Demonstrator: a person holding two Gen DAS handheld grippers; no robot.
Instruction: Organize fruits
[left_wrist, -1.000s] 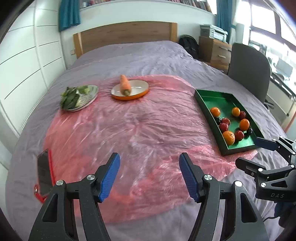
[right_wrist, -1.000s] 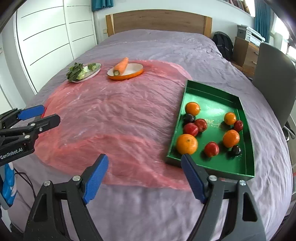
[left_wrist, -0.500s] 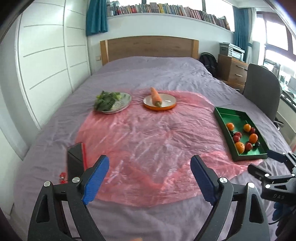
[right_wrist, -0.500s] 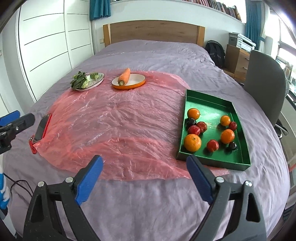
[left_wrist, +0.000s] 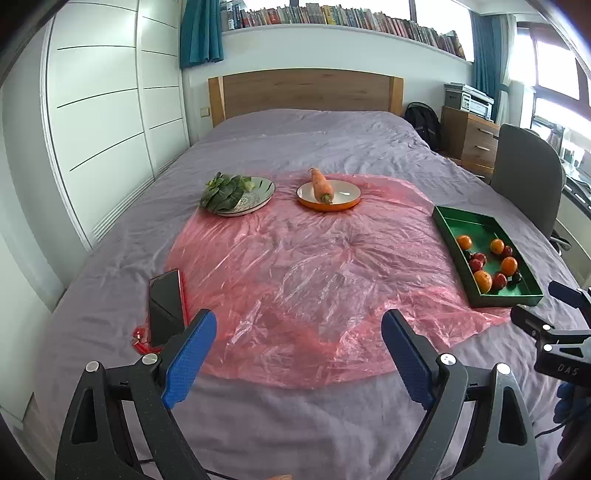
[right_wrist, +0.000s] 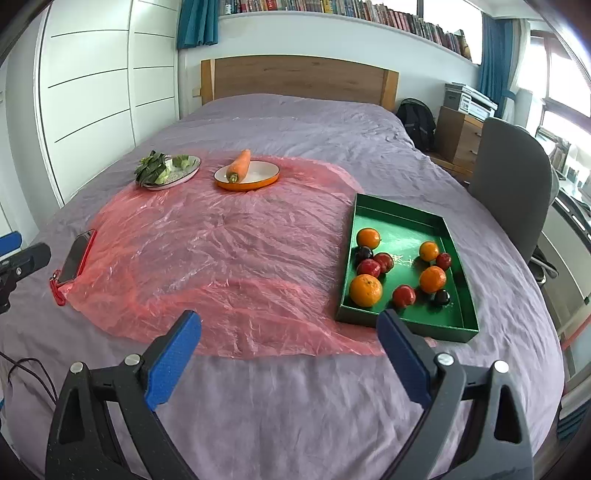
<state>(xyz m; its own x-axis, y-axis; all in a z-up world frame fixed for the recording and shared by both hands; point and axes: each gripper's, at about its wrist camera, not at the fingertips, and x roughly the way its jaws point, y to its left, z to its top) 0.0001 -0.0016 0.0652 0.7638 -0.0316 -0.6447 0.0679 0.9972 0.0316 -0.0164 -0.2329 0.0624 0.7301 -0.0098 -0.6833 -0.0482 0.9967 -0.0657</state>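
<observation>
Both tools have pulled back from the bed, the left tool (left_wrist: 299, 354) just spread wide, the right tool (right_wrist: 288, 358) gaping too (both empty); the fruit sits gathered in the green tray (right_wrist: 399, 218).

Crinkled glossy pink plastic sheet (left_wrist: 295, 280) lies over matt purple cloth bedcover (left_wrist: 314, 136).

The left gripper (left_wrist: 297, 354) tilts downward, its jaws having just been opening — now spread wide with nothing between the blue pads (left_wrist: 188, 363). To its right, level with it, the right gripper (right_wrist: 288, 360) tilts down likewise, jaws parted wide — empty too.
</observation>
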